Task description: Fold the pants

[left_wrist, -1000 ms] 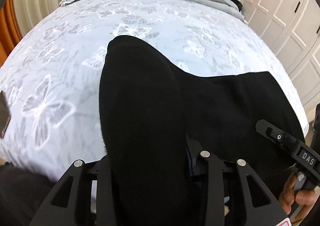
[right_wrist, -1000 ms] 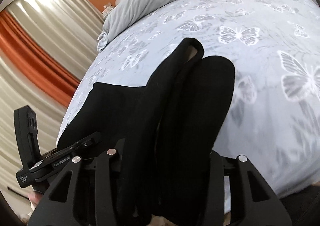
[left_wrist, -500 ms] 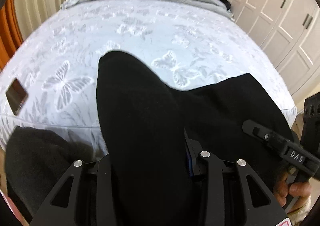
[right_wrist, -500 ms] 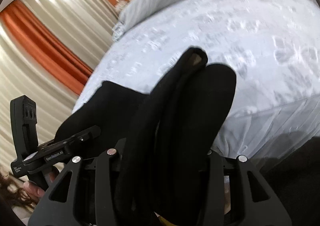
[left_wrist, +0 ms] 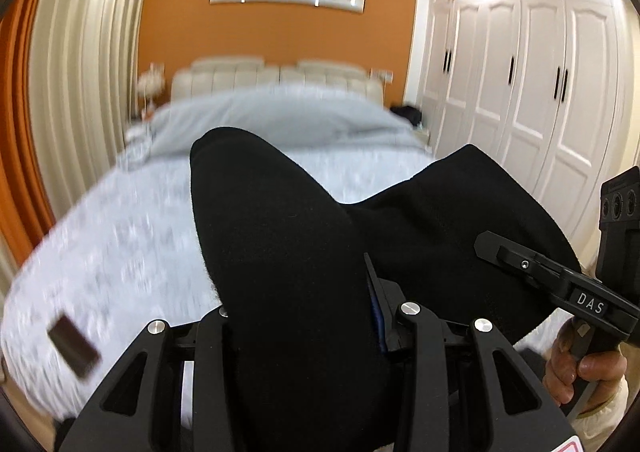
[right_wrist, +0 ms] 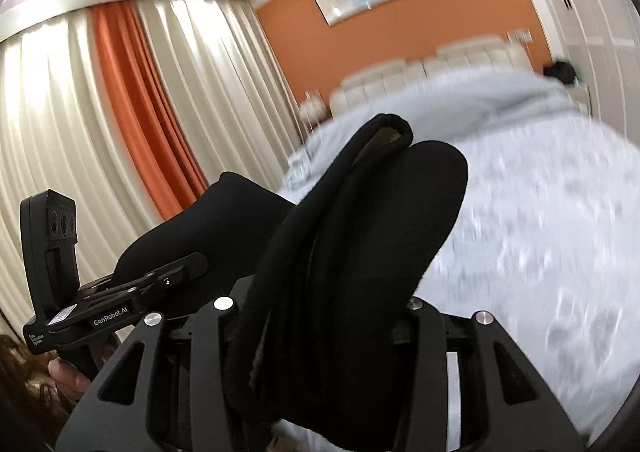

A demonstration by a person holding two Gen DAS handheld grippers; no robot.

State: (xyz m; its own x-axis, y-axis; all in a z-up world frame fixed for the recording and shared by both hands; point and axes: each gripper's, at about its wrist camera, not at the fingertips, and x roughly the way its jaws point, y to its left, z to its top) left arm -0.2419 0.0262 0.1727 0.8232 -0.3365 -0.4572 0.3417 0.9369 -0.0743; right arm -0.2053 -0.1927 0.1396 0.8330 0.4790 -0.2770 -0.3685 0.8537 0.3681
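Held up above the bed (left_wrist: pixel 120 236), black pants (left_wrist: pixel 288 260) pinched at one end in the left hand-held gripper (left_wrist: pixel 308 316) and at the other in the right hand-held gripper (right_wrist: pixel 320 304).

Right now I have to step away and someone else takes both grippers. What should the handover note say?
Left gripper: shut on the black pants.
Right gripper: shut on the same pants, on a bunched, thick edge.
The pants hang between the two grippers, in front of the bed. A dark phone lies near the bed's left corner.
Done: both ends gripped. Left: lay them flat on the bed, clear of the phone, and fold.
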